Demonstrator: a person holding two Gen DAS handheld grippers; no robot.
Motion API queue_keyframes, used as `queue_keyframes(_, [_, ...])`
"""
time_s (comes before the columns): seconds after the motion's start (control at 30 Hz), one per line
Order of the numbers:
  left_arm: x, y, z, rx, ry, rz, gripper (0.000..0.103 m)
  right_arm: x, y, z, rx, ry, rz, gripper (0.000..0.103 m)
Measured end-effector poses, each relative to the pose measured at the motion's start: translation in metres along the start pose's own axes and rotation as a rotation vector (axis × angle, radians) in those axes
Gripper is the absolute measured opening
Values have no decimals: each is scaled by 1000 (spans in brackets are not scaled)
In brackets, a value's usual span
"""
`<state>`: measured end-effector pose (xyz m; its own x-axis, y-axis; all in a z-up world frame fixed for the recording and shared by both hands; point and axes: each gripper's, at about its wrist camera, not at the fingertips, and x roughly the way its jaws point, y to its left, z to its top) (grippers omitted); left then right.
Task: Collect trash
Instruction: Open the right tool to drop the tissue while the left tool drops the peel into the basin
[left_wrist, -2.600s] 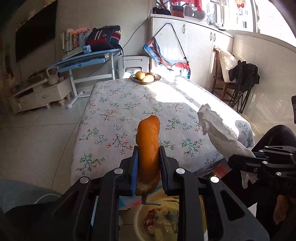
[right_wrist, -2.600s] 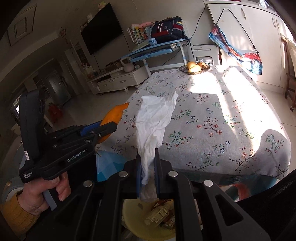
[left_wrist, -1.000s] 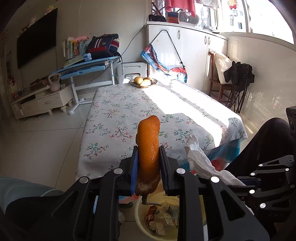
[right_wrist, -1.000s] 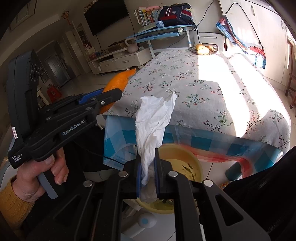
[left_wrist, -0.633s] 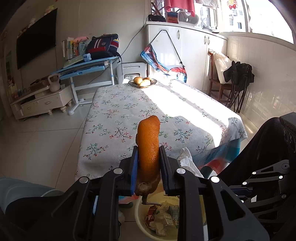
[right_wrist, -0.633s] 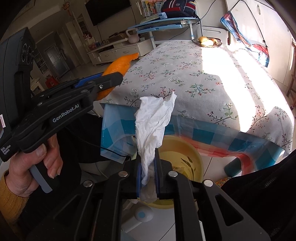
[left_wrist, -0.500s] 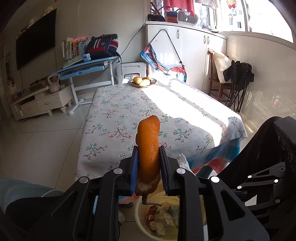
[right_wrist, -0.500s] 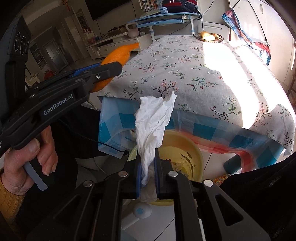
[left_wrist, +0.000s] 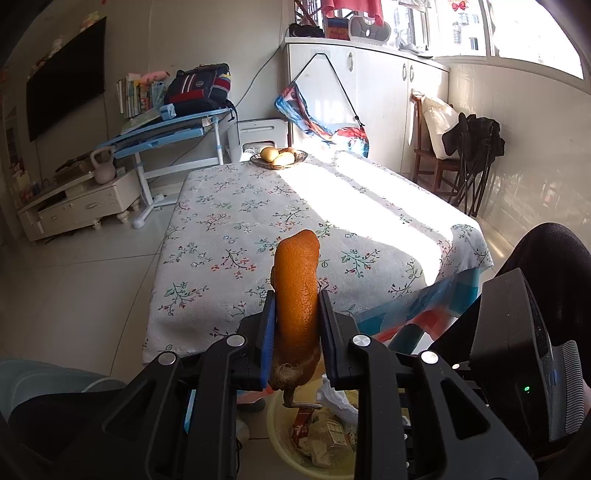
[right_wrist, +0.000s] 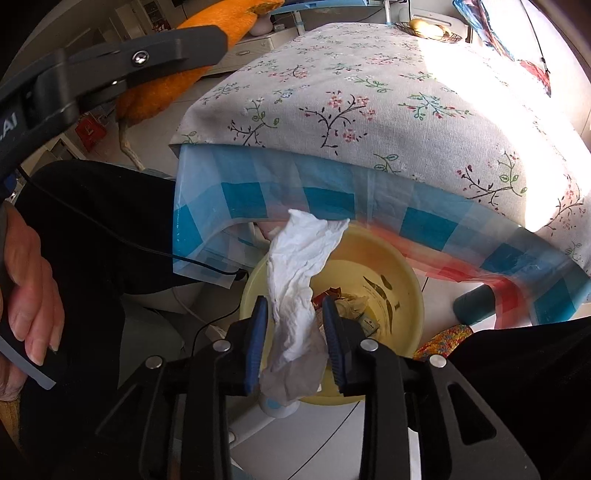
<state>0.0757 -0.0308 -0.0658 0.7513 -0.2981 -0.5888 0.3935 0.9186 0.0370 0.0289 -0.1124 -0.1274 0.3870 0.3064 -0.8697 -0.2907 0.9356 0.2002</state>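
Observation:
My left gripper (left_wrist: 295, 306) is shut on an orange peel (left_wrist: 297, 291) and holds it upright in front of the table's near edge; the peel also shows at the top left of the right wrist view (right_wrist: 192, 59). My right gripper (right_wrist: 294, 314) is open above a yellow basin (right_wrist: 402, 269) on the floor. A crumpled white tissue (right_wrist: 299, 288) lies loose between its spread fingers, over the basin. The basin holds wrappers and scraps and shows below the left gripper too (left_wrist: 280, 443).
A table with a floral cloth (left_wrist: 258, 221) over a blue checked plastic sheet (right_wrist: 332, 195) stands ahead. A basket of fruit (left_wrist: 279, 157) sits at its far end. A chair with bags (left_wrist: 454, 147) stands at the right. My dark-clothed legs flank the basin.
My right gripper moved down under the table's edge to the basin and opened, so the tissue now sits loose between the fingers. The left gripper held still with the peel.

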Motion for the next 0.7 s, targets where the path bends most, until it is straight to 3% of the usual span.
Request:
queue_keyframes(0.23, [6,-4,-2,13,25,-18,21,-13,-13,1,62,-54,-5,43])
queue_keyframes(0.37, [12,-9,-5,32,62,-52,21,-34,-24,3,122,-166,-34,56])
queue_keyframes(0.5, [28,-17,-13,63,167,-109,22,-65,-38,2,195,-317,-126,68])
queue_keyframes(0.6, [36,-26,-19,102,215,-108,33,-80,-44,1,222,-388,-191,72])
queue_keyframes(0.67, [33,-30,-18,120,196,-81,55,-83,-44,1,225,-409,-210,75])
queue_keyframes(0.7, [30,-29,-17,125,182,-64,60,-83,-45,1,226,-409,-211,76])
